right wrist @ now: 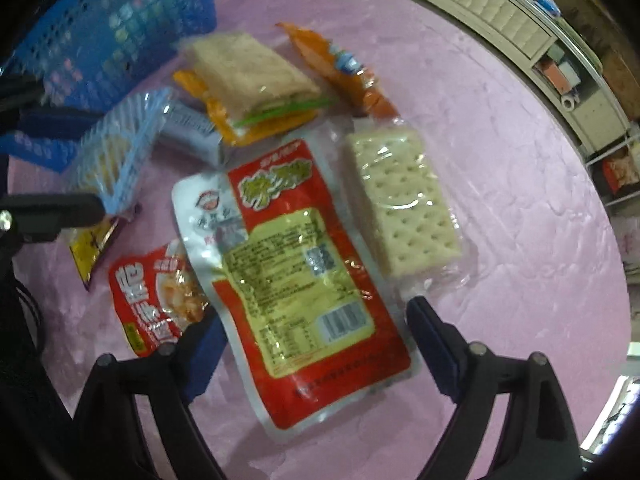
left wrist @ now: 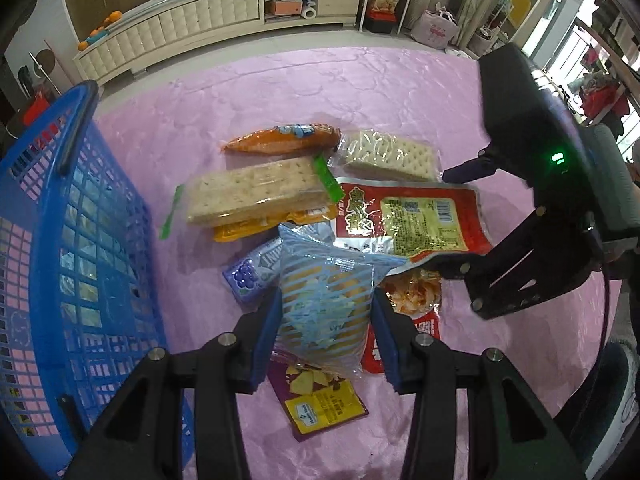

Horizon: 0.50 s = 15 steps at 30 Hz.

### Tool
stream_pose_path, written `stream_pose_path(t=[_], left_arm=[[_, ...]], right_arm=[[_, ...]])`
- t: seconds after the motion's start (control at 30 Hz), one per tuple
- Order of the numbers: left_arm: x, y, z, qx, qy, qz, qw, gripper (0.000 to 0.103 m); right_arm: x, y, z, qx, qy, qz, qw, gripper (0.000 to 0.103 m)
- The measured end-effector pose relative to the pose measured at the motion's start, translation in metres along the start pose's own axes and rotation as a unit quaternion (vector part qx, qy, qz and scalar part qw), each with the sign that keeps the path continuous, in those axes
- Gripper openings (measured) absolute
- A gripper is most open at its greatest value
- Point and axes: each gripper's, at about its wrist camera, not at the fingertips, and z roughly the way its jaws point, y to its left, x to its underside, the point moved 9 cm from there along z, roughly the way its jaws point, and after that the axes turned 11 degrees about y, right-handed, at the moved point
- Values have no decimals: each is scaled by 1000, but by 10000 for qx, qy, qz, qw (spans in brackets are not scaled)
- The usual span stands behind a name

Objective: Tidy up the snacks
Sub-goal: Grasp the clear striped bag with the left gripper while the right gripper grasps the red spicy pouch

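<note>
Snack packets lie heaped on a pink cloth (left wrist: 400,92), with a blue plastic basket (left wrist: 80,240) at nine o'clock in the left wrist view, just beside the pile.

Going rightward, a clear pack of brown crackers (left wrist: 256,194) with green end seals rests on an orange packet (left wrist: 240,232) at about ten o'clock from centre. Behind it, near twelve, is an orange sausage-shaped pack (left wrist: 280,140). A purple grape-printed packet (left wrist: 248,276) sits just left of centre.

At six o'clock the left gripper (left wrist: 326,312) is clamped on a blue-striped clear bag (left wrist: 324,292), its blue pads (left wrist: 268,332) pressing both sides. Under the bag lies a purple-and-yellow packet (left wrist: 320,400).

Further right, a pale cracker pack (left wrist: 388,156) sits at one o'clock, touching a red pouch with a yellow label (left wrist: 416,220). A small red snack pack (left wrist: 416,300) shows below it.

In the right wrist view, the right gripper (right wrist: 316,344) points down with its jaws spread wide on either side of that red pouch's (right wrist: 304,276) lower end; whether its pads touch the pouch I cannot tell.
</note>
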Motion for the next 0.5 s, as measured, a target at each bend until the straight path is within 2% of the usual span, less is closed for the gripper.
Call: stream_pose_path(t=[0.13, 0.23, 0.37, 0.5], left_arm=[[1, 2, 1, 24, 34, -25, 10000, 43], [4, 2, 5, 39, 61, -48, 10000, 43], [6, 0, 10, 50, 94, -58, 9999, 43], [7, -1, 12, 34, 114, -68, 9999, 43]], right_arm=[[5, 1, -3, 148, -73, -232, 9996, 65], [7, 7, -7, 85, -95, -312, 9994, 53], [8, 14, -2, 84, -2, -334, 9994, 51], [5, 11, 1, -18, 76, -249, 9997, 58]])
